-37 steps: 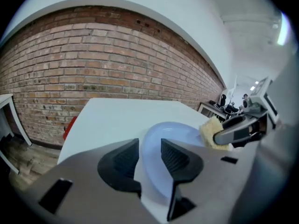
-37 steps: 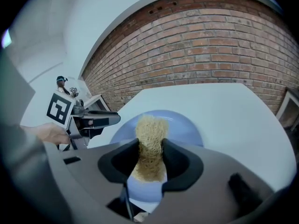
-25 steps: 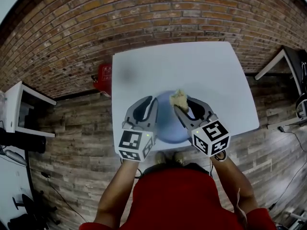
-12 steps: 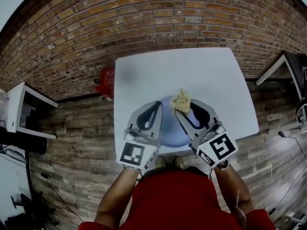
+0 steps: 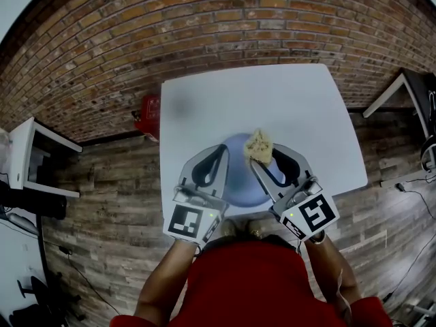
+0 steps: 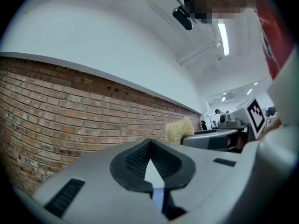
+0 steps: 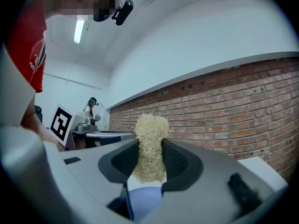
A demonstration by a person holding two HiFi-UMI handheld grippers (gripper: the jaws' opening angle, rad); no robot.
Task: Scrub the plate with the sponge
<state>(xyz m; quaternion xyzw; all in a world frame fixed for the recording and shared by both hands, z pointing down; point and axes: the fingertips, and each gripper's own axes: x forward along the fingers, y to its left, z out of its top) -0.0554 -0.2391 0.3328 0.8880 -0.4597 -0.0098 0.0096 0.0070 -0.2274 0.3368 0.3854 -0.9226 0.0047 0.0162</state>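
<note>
The plate lies close to the bench's near edge, with bare bench beyond it up to the brick wall and off to the right. The right gripper pinches the sponge over the plate's far rim. The left gripper has its tips pressed together on nothing, over the plate's left side, close to the bench's left edge. Both sit almost where they were half a second ago.

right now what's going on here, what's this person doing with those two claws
A person at a white table holds a claw in each hand. The right claw is shut on a tan sponge at the far rim of the blue plate. The left claw, shut and empty, sits over the plate's left side.
</note>
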